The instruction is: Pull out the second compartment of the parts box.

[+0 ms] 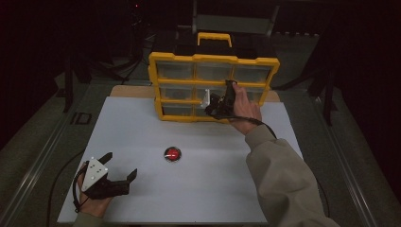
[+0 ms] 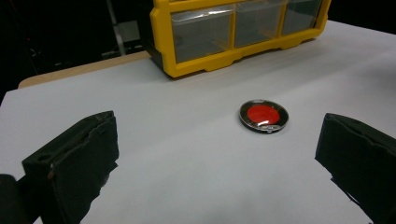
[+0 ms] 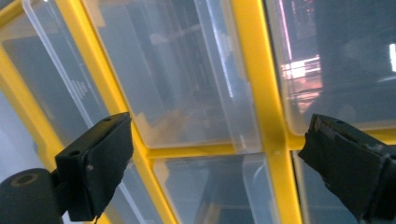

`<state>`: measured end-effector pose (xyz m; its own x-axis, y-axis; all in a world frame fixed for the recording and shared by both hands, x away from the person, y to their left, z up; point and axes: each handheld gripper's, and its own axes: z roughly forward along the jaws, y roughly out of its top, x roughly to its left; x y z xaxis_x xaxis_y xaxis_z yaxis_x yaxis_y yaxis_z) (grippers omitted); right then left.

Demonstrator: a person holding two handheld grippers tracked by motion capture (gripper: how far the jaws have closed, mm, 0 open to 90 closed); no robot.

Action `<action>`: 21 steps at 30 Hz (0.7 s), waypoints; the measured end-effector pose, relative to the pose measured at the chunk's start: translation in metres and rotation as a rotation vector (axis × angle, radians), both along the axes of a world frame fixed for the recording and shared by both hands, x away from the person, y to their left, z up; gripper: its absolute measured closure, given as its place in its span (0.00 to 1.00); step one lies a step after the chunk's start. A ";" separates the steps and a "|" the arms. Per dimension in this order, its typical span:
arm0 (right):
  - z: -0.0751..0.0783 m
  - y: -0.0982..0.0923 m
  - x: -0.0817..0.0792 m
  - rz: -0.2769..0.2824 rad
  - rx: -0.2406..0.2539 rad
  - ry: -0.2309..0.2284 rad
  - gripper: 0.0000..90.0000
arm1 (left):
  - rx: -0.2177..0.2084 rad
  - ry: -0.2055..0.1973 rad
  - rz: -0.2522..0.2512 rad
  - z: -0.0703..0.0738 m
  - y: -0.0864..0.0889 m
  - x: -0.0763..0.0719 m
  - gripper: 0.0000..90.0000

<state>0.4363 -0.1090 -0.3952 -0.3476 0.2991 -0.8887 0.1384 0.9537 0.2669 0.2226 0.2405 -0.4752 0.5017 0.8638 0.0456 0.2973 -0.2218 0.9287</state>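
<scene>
While the right gripper (image 1: 218,105) stood up against the front of the yellow drawer organizer (image 1: 213,59), we noted its jaws spread wide, grasping nothing. It sat at the middle column of the cabinet, around the middle and lower rows, where one clear drawer (image 1: 206,98) appeared to stick out a little from the frame; we could not tell from the high view whether the jaws touched it.

The right gripper view resolved this partly. A clear drawer front (image 3: 187,79) lay straight ahead between the two jaws, with a yellow vertical divider (image 3: 261,93) running between them, nearer the right-hand jaw. Both jaws stood apart from the plastic. The view was rolled, so the frame bars ran slanted. We judged that the coming move turned on centring the drawer's front edge between the jaws before closing.

The left gripper (image 1: 119,173) rested low on the white tabletop (image 1: 198,198) near the person's edge, jaws likewise released and empty. A small round red disc with a dark rim (image 1: 172,153) lay flat on the tabletop, between the two grippers and well apart from the organizer. The left gripper was clearly the nearer one to it.

The left gripper view showed the disc (image 2: 264,115) ahead and right of centre between its jaws, a detail the right gripper view did not carry.
</scene>
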 end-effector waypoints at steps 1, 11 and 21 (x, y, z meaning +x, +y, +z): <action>0.001 0.000 0.000 0.001 -0.004 -0.006 0.09 | 0.000 -0.002 0.000 0.000 0.000 0.000 0.00; 0.002 0.004 -0.004 0.030 -0.096 -0.112 0.09 | -0.001 0.000 0.000 0.000 0.000 0.000 0.00; 0.001 0.010 -0.009 0.063 -0.173 -0.225 0.09 | 0.000 0.001 0.000 0.000 0.000 0.000 0.00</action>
